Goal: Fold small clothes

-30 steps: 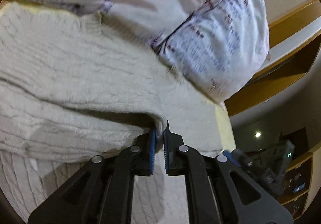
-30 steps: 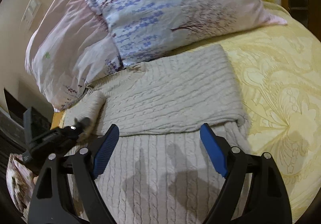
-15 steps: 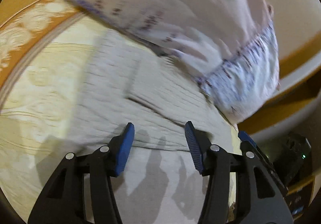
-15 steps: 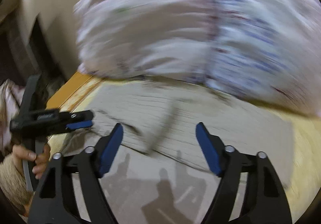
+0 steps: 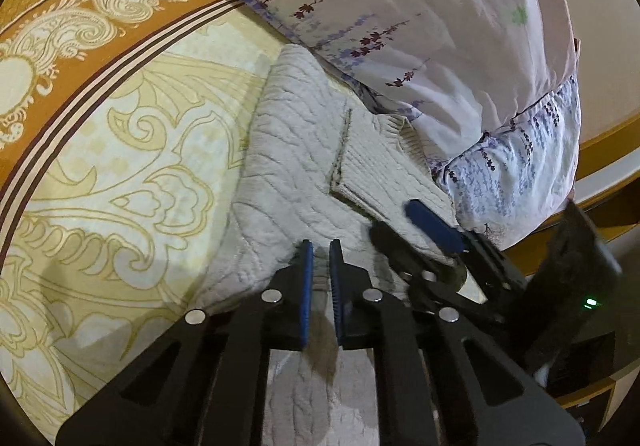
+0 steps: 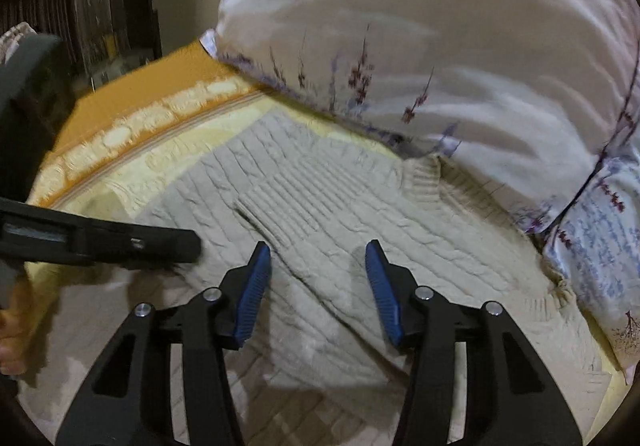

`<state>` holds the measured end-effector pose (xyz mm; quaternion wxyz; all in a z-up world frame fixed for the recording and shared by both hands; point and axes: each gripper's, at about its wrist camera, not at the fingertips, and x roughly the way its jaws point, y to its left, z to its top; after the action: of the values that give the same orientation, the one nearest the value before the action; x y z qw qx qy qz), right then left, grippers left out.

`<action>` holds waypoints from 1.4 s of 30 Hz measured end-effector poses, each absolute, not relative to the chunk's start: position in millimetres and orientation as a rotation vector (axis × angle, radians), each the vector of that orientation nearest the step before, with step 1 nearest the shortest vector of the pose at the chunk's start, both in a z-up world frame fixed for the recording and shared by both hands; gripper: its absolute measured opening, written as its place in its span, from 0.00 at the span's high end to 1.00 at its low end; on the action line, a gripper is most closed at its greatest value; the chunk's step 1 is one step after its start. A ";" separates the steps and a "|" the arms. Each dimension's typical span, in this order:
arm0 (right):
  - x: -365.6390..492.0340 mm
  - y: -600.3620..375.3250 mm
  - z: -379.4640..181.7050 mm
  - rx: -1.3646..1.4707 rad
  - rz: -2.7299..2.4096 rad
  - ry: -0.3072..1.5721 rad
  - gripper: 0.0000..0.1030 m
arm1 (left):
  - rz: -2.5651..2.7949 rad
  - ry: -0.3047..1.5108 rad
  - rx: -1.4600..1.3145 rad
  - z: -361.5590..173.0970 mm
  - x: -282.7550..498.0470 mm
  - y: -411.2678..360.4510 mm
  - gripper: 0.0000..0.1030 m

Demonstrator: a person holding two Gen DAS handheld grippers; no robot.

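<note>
Left gripper (image 5: 319, 274) sits at bottom centre of the left wrist view, its two blue pads almost together with only a thin slit between. A bit of knit seems to be in that slit, but I cannot tell for sure if cloth is really pinched, so grasp is unclear. Right gripper (image 6: 318, 286) is at bottom centre of the right wrist view, jaws spread wide, nothing between them; it hangs just over the cloth.

In the left wrist view the right gripper comes in from the lower right, blue pad up, lying on or just above the folded edge. In the right wrist view the left gripper is a dark bar at centre left, w/ a bit of the person's hand (image 6: 10, 346) at the left edge.

The sweater (image 5: 296, 166), beige cable knit, lies flat on the bed, centre of both views. One part is folded over the body, giving a clear diagonal edge that runs under the right gripper. The ribbed collar (image 6: 422, 182) is at upper right of the garment, touching the pillows.

Bedspread (image 5: 120, 174), pale yellow w/ scroll pattern and an orange border, fills the left side of the left wrist view. Two pillows (image 5: 420, 26) w/ purple flower print are stacked across the top of both views, just beside the sweater's far edge. Wooden bed frame (image 5: 608, 150) shows at right.
</note>
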<state>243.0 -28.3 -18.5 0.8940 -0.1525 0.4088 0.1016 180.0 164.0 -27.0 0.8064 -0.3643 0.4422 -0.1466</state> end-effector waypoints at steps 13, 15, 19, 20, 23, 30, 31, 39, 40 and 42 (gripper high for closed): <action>227.3 -78.8 20.5 -0.014 0.118 0.683 0.94 | -0.312 0.953 -0.733 -24.2 184.4 159.1 0.90; 215.7 -102.5 32.6 0.068 0.079 0.633 0.94 | -0.315 0.955 -0.729 -22.9 185.1 158.2 0.90; 175.5 -170.4 52.8 0.286 -0.048 0.524 0.94 | -0.320 0.955 -0.710 -20.7 186.7 155.3 0.84; 165.9 -185.5 54.7 0.335 -0.079 0.507 0.94 | -0.329 0.952 -0.705 -19.3 187.2 153.5 0.78; 132.0 -234.8 50.6 0.511 -0.167 0.475 0.94 | -0.352 0.941 -0.671 -11.7 188.4 143.9 0.58; 110.9 -281.4 0.5 0.809 -0.159 0.611 0.93 | -0.352 0.920 -0.483 3.8 188.7 106.8 0.25; 108.7 -282.5 -3.0 0.826 -0.151 0.619 0.89 | -0.351 0.921 -0.472 3.9 188.8 104.9 0.22; 97.4 -303.8 -14.7 0.944 -0.201 0.604 0.59 | -0.345 0.926 -0.399 4.9 188.2 95.7 0.17; 97.0 -306.6 -16.2 0.939 -0.202 0.604 0.61 | -0.346 0.926 -0.394 4.9 188.7 94.2 0.16; 100.5 -310.0 -18.7 0.917 -0.225 0.637 0.88 | -0.344 0.926 -0.382 4.6 187.8 93.2 0.15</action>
<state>100.5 -310.0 -18.7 0.8421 0.4343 0.3014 -0.1067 187.8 93.2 4.6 0.8630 -0.1820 0.4417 -0.1643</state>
